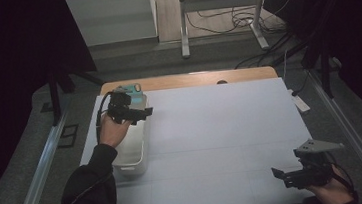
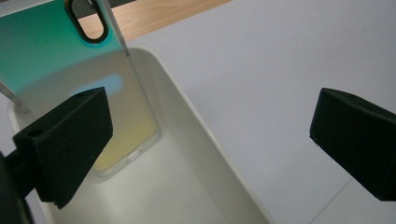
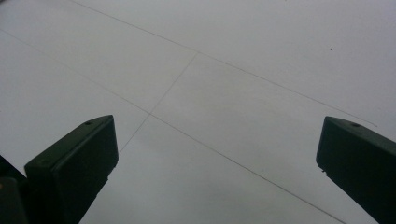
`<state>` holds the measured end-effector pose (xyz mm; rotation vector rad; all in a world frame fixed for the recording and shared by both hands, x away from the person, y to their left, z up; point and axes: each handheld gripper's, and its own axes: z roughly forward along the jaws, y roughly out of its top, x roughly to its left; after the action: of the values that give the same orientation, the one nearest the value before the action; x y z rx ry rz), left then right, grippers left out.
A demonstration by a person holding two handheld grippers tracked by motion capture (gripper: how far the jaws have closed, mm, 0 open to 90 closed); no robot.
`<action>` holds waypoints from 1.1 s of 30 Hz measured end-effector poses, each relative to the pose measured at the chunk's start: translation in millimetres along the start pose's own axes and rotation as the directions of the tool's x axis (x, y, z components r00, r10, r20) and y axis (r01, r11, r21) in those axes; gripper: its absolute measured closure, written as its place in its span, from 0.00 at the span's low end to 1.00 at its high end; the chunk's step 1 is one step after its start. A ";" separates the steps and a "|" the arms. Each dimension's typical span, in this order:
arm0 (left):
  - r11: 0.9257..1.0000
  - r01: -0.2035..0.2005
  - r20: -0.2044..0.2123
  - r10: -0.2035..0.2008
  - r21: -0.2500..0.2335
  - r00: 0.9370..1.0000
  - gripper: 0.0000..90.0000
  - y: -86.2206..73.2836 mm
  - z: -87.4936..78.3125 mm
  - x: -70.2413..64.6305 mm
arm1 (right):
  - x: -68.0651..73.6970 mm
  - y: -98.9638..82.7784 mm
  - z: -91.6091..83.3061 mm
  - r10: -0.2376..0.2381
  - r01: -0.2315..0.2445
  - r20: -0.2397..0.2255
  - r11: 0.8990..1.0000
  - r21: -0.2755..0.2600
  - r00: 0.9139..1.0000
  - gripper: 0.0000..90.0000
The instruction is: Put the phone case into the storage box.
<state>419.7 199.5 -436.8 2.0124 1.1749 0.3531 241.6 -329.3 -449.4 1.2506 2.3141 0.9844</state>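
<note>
Left gripper [image 2: 205,140] jaws wide open, phone case [image 2: 70,70] leaning in white bin [image 2: 196,140], may topple if bumped.

A white bin [image 1: 133,154] sits on the table [image 1: 221,128].

No legible text or labels

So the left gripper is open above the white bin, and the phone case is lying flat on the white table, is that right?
Not quite: the left gripper view shows the phone case leaning inside the white bin, not on the table. The left gripper is indeed open.
</note>
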 end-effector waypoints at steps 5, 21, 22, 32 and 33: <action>1.000 -0.014 0.010 0.014 -0.009 1.000 0.00 -2.9 -4.8 -4.8 | -0.2 0.0 0.1 0.004 -0.004 0.002 1.000 0.000 1.000 0.00; 0.998 -0.037 0.042 0.039 -0.050 0.998 0.00 -15.1 -19.1 -19.6 | 1.0 0.5 1.1 -0.009 0.009 0.008 1.000 0.013 1.000 0.00; 0.998 -0.037 0.042 0.039 -0.050 0.998 0.00 -15.1 -19.1 -19.6 | 1.0 0.5 1.1 -0.010 0.010 0.007 1.000 0.014 1.000 0.00; 0.997 -0.060 0.046 0.062 -0.052 0.997 0.00 -27.1 -28.6 -28.3 | 1.3 0.5 1.5 -0.012 0.012 0.008 1.000 0.015 1.000 0.00; 0.997 -0.063 0.045 0.066 -0.051 0.997 0.00 -28.3 -29.5 -29.3 | 1.4 0.6 1.6 -0.011 0.011 0.008 1.000 0.015 1.000 0.00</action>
<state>369.5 197.1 -433.8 2.0087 1.0647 0.3621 242.1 -327.3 -450.1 1.2442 2.3242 0.9581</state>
